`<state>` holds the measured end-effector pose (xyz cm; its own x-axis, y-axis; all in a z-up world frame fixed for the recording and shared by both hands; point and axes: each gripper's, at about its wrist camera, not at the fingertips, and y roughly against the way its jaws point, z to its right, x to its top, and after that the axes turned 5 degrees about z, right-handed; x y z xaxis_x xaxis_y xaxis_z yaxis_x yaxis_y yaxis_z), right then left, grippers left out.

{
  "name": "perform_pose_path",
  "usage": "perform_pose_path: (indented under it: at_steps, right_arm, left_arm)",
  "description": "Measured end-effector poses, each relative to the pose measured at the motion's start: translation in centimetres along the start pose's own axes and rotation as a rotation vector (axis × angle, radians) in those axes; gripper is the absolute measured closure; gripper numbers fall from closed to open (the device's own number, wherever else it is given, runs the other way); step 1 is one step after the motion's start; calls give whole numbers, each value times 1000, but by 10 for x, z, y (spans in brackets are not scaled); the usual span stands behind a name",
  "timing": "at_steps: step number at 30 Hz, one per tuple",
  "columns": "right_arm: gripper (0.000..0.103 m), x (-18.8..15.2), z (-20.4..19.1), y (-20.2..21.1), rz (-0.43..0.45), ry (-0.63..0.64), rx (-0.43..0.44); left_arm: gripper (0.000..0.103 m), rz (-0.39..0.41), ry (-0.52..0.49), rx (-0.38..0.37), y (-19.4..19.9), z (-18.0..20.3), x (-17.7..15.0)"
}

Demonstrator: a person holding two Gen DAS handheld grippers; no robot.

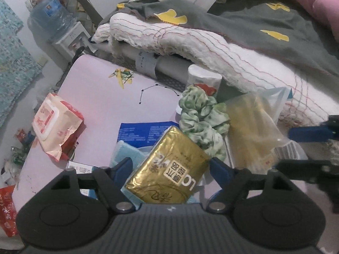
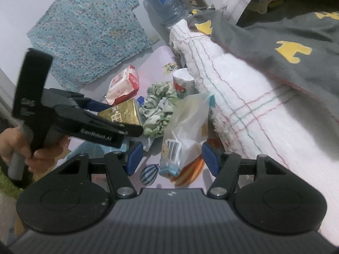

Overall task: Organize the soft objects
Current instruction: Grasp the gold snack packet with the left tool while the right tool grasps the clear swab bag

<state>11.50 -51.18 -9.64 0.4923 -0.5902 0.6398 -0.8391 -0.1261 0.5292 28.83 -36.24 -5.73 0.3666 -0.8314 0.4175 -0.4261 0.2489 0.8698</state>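
Observation:
My left gripper (image 1: 170,169) is shut on a gold tissue pack (image 1: 167,167), held between its blue pads above the pink sheet (image 1: 101,97). It also shows in the right wrist view (image 2: 120,114), clamped by the left gripper (image 2: 118,118). A green patterned scrunchie (image 1: 201,118) lies just beyond it. A clear plastic bag with yellow contents (image 1: 252,131) lies to the right. My right gripper (image 2: 169,158) is open, its pads either side of the near end of that bag (image 2: 184,131). A red and white wet-wipes pack (image 1: 57,127) lies at the left.
A folded white quilt (image 1: 211,48) and grey blanket (image 1: 264,25) are piled on the right. A tissue roll (image 1: 203,78) stands behind the scrunchie. A blue packet (image 1: 139,133) and light blue cloth (image 1: 127,154) lie under the gold pack. A water dispenser (image 1: 53,19) stands beyond the bed.

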Motion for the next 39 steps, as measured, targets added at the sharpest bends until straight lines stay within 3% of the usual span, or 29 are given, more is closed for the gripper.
perform_pose_path:
  at_steps: [4, 6, 8, 13, 16, 27, 35, 39]
  right_arm:
    - [42, 3, 1, -19, -21, -16, -16]
    - [49, 2, 3, -26, -28, -37, -18]
    - [65, 1, 5, -31, -38, -49, -9]
    - [75, -7, 10, -25, -21, -98, 17]
    - [76, -10, 10, -14, -5, -114, 27]
    - [77, -21, -1, 36, 39, -134, 86]
    - [77, -24, -41, 84, 95, -74, 164]
    - [77, -19, -75, 103, 105, -15, 245]
  left_arm:
    - [25, -10, 19, 1, 1, 0, 1]
    - [27, -10, 35, 1, 3, -2, 1]
    - [32, -7, 45, -2, 5, -3, 1]
    - [38, 8, 69, -17, 18, -5, 0]
    - [44, 20, 87, -24, 28, -6, -1]
    - [50, 96, 194, -81, 83, -6, -13]
    - [51, 188, 293, -112, 147, -17, -44]
    - [51, 247, 361, -87, 189, -34, -68]
